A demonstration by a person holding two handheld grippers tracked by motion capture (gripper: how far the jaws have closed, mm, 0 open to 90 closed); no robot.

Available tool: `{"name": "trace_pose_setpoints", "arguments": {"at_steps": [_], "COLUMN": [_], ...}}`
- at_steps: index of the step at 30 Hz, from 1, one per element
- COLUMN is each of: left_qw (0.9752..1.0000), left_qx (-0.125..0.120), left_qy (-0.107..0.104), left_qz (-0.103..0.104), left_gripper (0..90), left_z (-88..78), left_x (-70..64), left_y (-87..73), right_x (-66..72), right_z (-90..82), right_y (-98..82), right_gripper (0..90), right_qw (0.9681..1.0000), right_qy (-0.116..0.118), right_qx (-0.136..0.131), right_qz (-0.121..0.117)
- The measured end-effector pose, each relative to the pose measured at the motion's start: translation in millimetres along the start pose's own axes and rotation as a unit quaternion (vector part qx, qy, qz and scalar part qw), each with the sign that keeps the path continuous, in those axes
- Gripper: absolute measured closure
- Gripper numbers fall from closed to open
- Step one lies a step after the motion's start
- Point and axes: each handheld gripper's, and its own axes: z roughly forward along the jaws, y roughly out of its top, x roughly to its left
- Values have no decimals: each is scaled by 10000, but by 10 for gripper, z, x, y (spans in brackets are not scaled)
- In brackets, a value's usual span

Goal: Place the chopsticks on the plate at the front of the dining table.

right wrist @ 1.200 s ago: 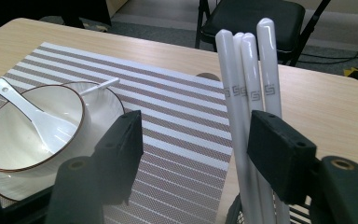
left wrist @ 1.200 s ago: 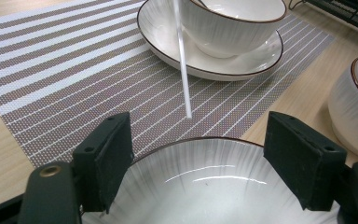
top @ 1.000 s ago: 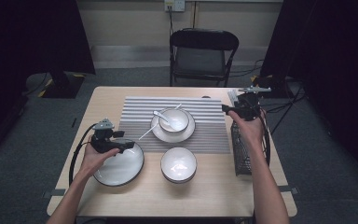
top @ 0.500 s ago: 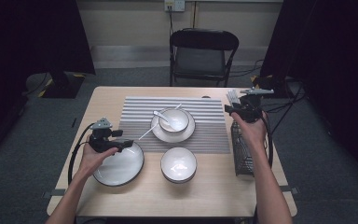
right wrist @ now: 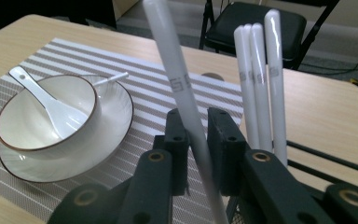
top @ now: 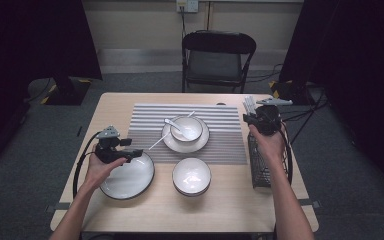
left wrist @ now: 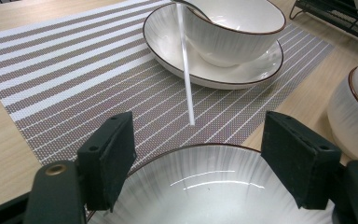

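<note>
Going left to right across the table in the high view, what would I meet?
left gripper → large plate → near bowl → wire rack. The bowl-on-plate setting on the striped mat overlaps these across the picture, so it is left out.

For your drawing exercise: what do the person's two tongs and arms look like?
Both tongs are black, each with two blocky jaws faced with dark pads. The left tongs and right tongs each carry a grey three-cornered plate and trail a black cable. Forearms are bare, no sleeves showing.
</note>
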Motion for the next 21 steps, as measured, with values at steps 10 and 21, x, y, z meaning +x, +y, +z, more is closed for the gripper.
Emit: {"name": "trace_pose_setpoints", "arguments": {"at_steps": [10, 21], "left_qw": [10000, 10000], "left_qx": [-26, -29], "left_qy": [-6, 25], "left_qz": [-16, -26], "left_gripper": [264, 269], "left_z": [7, 4], "left_x": [3, 0], "left_y": [-2, -3], "right_x": [-92, -62], "right_z": [-121, -98], "right_y": [-8, -57], "right_gripper": [820, 817], "right_qw": [9990, 9994], "right_qy": [66, -3], "right_qx": [-379, -321], "right_qz": [205, 157]}}
